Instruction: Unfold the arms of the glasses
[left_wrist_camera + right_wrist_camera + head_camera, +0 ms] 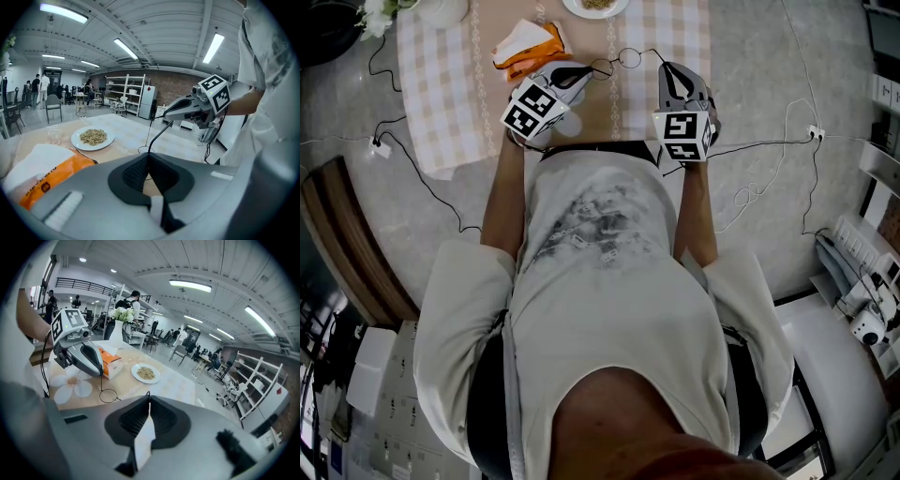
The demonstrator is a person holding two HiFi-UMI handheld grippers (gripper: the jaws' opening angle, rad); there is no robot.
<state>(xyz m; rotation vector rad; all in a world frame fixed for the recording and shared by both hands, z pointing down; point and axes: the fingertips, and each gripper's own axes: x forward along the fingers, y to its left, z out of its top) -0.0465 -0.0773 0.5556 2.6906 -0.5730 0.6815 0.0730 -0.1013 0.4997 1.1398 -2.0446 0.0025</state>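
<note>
The glasses (617,62) are thin black wire with two round lenses, held in the air over the table between both grippers. My left gripper (587,72) is shut on the frame beside the left lens. In the left gripper view a black wire (157,136) rises out of its closed pads toward the right gripper (165,114). My right gripper (667,66) is shut on the end of the right arm, whose tip (148,394) pokes out of its pads. In the right gripper view one lens ring (108,395) hangs below the left gripper (99,373).
On the checked tablecloth (441,94) lie an orange and white packet (525,47) and a white plate of grains (595,5). A vase of white flowers (119,317) stands at the far left corner. Cables (769,141) trail over the floor on both sides of the table.
</note>
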